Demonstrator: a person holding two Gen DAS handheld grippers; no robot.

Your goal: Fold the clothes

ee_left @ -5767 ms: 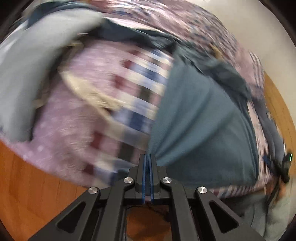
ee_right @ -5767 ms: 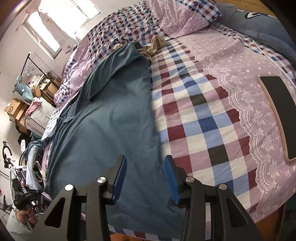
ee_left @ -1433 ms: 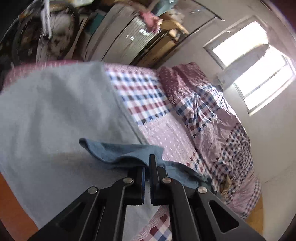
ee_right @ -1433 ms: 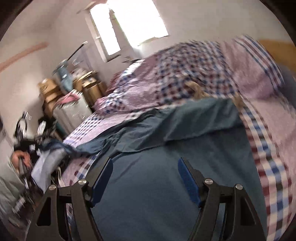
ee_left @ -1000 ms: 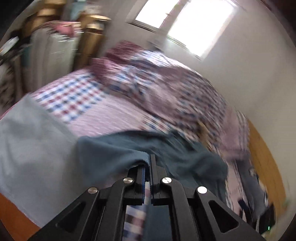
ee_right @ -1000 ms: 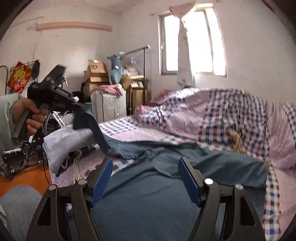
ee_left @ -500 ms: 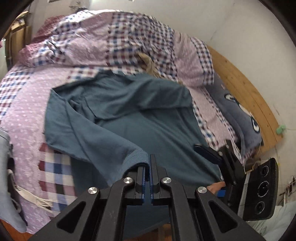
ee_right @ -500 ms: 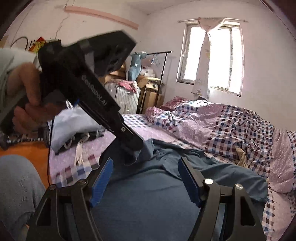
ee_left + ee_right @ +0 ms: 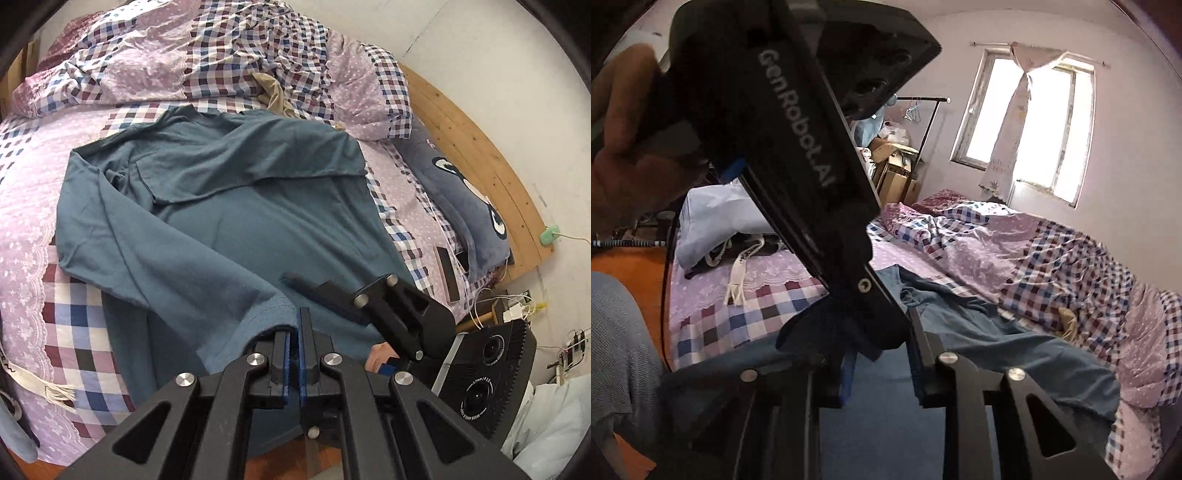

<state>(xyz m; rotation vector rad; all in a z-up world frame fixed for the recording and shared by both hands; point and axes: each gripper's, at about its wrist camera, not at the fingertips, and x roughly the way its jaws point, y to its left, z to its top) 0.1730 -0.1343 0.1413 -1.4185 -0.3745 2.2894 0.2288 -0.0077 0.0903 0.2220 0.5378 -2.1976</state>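
A teal long-sleeved shirt (image 9: 229, 206) lies spread on the bed, one sleeve folded across its chest. My left gripper (image 9: 293, 332) is shut on the cuff end of the near sleeve, lifted off the body of the shirt. In the right wrist view the left gripper's black body (image 9: 798, 155) fills the upper left, a hand (image 9: 624, 122) round its handle. The pinched cuff (image 9: 871, 349) hangs down between the fingers of my right gripper (image 9: 882, 363). Its jaws are closing, and a gap still shows beside the cloth. My right gripper (image 9: 299, 295) comes in from the right, just beyond my left fingertips.
A crumpled purple plaid quilt (image 9: 221, 55) and a tan garment (image 9: 273, 92) lie at the far side of the bed. A blue pillow (image 9: 461, 192) leans on the wooden headboard (image 9: 480, 147). A pale blue garment (image 9: 713, 218) sits at the bed's left end, with a grey-trousered knee (image 9: 617, 350) close by.
My left gripper swung the sleeve from the bed's far left end across the shirt, up to the right gripper. The right jaws have narrowed around the hanging cuff.
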